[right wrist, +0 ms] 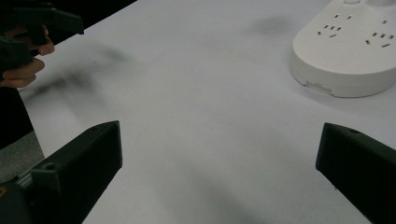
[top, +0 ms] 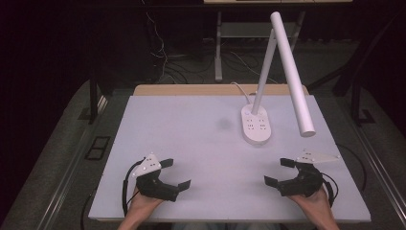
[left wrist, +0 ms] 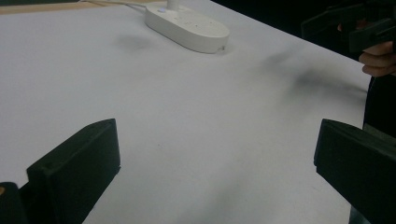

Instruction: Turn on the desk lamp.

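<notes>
We see the left gripper [top: 175, 173] low at the near left of the white desk [top: 191, 134], jaws wide apart on nothing. The right gripper [top: 279, 171] sits at the near right, jaws likewise spread and empty. Between and beyond them stands a white lamp [top: 287, 62] on an oval base [top: 256, 125] with sockets; its stem is cut off in both gripper views. We cannot make out the smudged grey marks on the desk. Both forearms are cropped at the bottom edge.
</notes>
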`<move>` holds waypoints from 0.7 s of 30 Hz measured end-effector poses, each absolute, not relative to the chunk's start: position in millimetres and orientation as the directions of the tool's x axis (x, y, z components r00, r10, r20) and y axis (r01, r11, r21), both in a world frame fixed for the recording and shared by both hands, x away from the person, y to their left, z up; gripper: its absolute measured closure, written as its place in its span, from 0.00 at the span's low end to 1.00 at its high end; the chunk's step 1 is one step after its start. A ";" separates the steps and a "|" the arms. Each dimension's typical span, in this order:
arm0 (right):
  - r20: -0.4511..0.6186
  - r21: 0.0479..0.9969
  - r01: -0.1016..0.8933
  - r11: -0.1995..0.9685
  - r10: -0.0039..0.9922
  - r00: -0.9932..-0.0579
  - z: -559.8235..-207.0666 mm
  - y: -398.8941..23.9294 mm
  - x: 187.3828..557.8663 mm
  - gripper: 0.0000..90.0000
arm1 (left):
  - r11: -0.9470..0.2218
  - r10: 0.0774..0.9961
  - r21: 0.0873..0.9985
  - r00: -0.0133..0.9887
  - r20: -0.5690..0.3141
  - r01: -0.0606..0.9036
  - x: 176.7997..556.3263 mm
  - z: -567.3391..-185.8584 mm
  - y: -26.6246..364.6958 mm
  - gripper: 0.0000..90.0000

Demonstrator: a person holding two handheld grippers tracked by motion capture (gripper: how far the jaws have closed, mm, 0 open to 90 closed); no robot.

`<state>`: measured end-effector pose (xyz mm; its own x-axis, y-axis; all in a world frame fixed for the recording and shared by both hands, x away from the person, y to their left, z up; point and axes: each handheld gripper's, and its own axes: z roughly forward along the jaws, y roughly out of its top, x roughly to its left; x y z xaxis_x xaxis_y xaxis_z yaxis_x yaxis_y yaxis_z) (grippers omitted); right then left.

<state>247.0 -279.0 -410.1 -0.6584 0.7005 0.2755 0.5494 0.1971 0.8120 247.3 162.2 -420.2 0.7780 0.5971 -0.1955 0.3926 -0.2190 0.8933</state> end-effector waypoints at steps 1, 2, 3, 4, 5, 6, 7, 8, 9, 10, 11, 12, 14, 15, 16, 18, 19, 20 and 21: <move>0.278 0.811 0.552 0.193 0.703 -0.654 -410.0 -280.4 246.8 0.00 | -0.218 0.598 0.894 0.778 -0.195 0.391 247.2 -420.1 162.3 0.00; 0.278 0.811 0.552 0.193 0.703 -0.654 -410.0 -280.4 246.8 0.00 | -0.215 0.598 0.895 0.777 -0.196 0.391 246.9 -420.0 162.2 0.00; 0.280 0.810 0.554 0.193 0.702 -0.655 -410.0 -281.6 246.8 0.00 | -0.215 0.597 0.895 0.778 -0.196 0.390 246.8 -419.8 162.4 0.00; 0.280 0.810 0.554 0.193 0.702 -0.655 -410.0 -281.6 246.8 0.00 | -0.212 0.598 0.895 0.776 -0.199 0.392 246.5 -419.6 162.4 0.00; 0.284 0.806 0.559 0.195 0.702 -0.654 -410.2 -282.4 246.8 0.00 | -0.212 0.599 0.895 0.776 -0.198 0.392 246.4 -419.5 162.5 0.00; 0.284 0.804 0.561 0.197 0.702 -0.653 -410.3 -282.7 246.8 0.00 | -0.212 0.599 0.896 0.777 -0.196 0.390 246.5 -419.4 162.7 0.00; 0.285 0.802 0.564 0.198 0.703 -0.652 -410.3 -282.9 246.8 0.00 | -0.212 0.599 0.896 0.776 -0.196 0.390 246.4 -419.3 162.9 0.00; 0.284 0.800 0.565 0.202 0.702 -0.653 -410.5 -283.4 246.9 0.00 | -0.212 0.599 0.896 0.776 -0.196 0.390 246.4 -419.3 163.0 0.00; 0.284 0.800 0.565 0.202 0.702 -0.653 -410.5 -283.4 246.9 0.00 | -0.211 0.600 0.895 0.775 -0.199 0.393 246.3 -419.5 163.0 0.00; 0.288 0.799 0.568 0.199 0.702 -0.651 -410.8 -284.0 247.0 0.00 | -0.211 0.601 0.895 0.774 -0.199 0.393 246.2 -419.7 163.0 0.00; 0.290 0.797 0.571 0.199 0.703 -0.649 -410.8 -284.2 246.9 0.00 | -0.211 0.601 0.894 0.774 -0.200 0.394 246.2 -419.8 163.0 0.00; 0.290 0.797 0.571 0.199 0.703 -0.649 -410.8 -284.2 246.9 0.00 | -0.213 0.600 0.894 0.775 -0.198 0.394 246.2 -419.8 163.1 0.00; 0.293 0.793 0.575 0.202 0.701 -0.650 -410.7 -284.6 247.0 0.00 | -0.212 0.600 0.894 0.775 -0.199 0.394 246.1 -419.7 163.0 0.00; 0.294 0.792 0.576 0.203 0.700 -0.651 -410.8 -284.5 247.0 0.00 | -0.212 0.600 0.894 0.775 -0.199 0.394 246.1 -419.7 163.1 0.00; 0.295 0.790 0.578 0.203 0.700 -0.650 -411.0 -284.1 247.0 0.00 | -0.212 0.601 0.894 0.774 -0.199 0.394 246.1 -419.7 163.1 0.00; 0.292 0.786 0.579 0.214 0.697 -0.655 -411.5 -283.5 247.2 0.00 | -0.212 0.602 0.894 0.774 -0.198 0.394 246.2 -419.8 163.4 0.00; 0.292 0.786 0.579 0.214 0.697 -0.655 -411.5 -283.5 247.2 0.00 | -0.212 0.602 0.894 0.774 -0.198 0.394 246.3 -419.8 163.5 0.00; 0.295 0.784 0.583 0.216 0.696 -0.655 -411.5 -283.3 247.2 0.00 | -0.212 0.602 0.894 0.773 -0.198 0.394 246.3 -419.9 163.7 0.00; 0.297 0.783 0.584 0.215 0.697 -0.653 -411.6 -282.9 247.0 0.00 | -0.214 0.602 0.894 0.774 -0.197 0.394 246.3 -419.8 164.0 0.00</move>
<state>247.0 -282.9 -411.6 -0.6533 0.6966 0.2967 0.5844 0.2148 0.7825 246.3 164.0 -419.8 0.7739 0.6020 -0.1967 0.3937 -0.2140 0.8940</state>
